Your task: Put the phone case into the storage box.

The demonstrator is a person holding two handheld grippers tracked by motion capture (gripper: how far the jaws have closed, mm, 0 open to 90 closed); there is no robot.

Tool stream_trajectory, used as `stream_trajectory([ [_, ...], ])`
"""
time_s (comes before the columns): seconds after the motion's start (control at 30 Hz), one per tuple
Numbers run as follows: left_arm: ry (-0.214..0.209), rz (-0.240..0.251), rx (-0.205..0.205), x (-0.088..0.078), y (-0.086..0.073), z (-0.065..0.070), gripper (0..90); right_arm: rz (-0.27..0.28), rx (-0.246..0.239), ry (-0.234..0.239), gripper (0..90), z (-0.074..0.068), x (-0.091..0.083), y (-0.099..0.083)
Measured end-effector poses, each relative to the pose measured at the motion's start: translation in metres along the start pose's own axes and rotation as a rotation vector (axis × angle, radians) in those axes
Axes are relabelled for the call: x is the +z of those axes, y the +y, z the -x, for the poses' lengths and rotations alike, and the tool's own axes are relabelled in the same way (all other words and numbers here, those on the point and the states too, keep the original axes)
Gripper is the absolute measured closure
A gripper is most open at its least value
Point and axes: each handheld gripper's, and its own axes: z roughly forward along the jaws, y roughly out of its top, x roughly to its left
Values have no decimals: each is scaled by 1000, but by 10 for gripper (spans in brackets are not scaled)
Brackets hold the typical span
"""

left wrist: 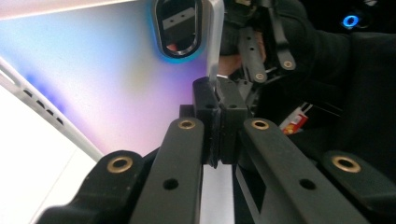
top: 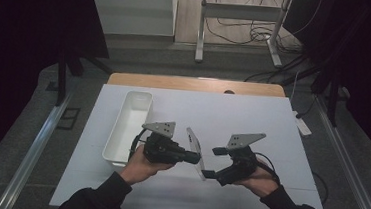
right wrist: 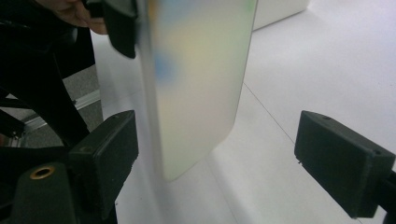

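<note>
1. We found no brand, label or writing that we could read. A small red and white tag (left wrist: 295, 122) showed in the left gripper view beside the dark sleeve, but its print was too small to make out.

2. The main thing was a flat phone-like slab (top: 195, 152) with a pale, iridescent back. In the left gripper view we saw an oval camera window (left wrist: 178, 27) near one end of it.

3. The slab was held in the air above the white table cover (top: 267, 126), edge-on to the high camera, between the two hands and to the right of a white oblong bin (top: 127, 125).

4. The left gripper (top: 193, 157) was clamped on the slab's edge: in its own view the two jaws pressed together with the thin edge pinched between them.

5. The left hand (top: 141, 163) wrapped the gripper body from below, forearm coming up from the bottom of the high view, the jaws pointing rightward.

6. The right gripper (top: 212, 162) had its jaws wide apart. In its own view the slab's lower corner stood between the two jaws, near one of them; we could not tell whether it touched.

7. The right hand (top: 257, 180) held its gripper angled toward the left, jaws facing the slab.
</note>
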Motion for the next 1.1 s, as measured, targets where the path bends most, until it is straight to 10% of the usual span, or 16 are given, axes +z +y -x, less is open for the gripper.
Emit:
stream_trajectory([
  [1.1, 210, -35, 21, -10, 5, 1, 884, -97, 12, -200, 38, 0, -13, -19],
])
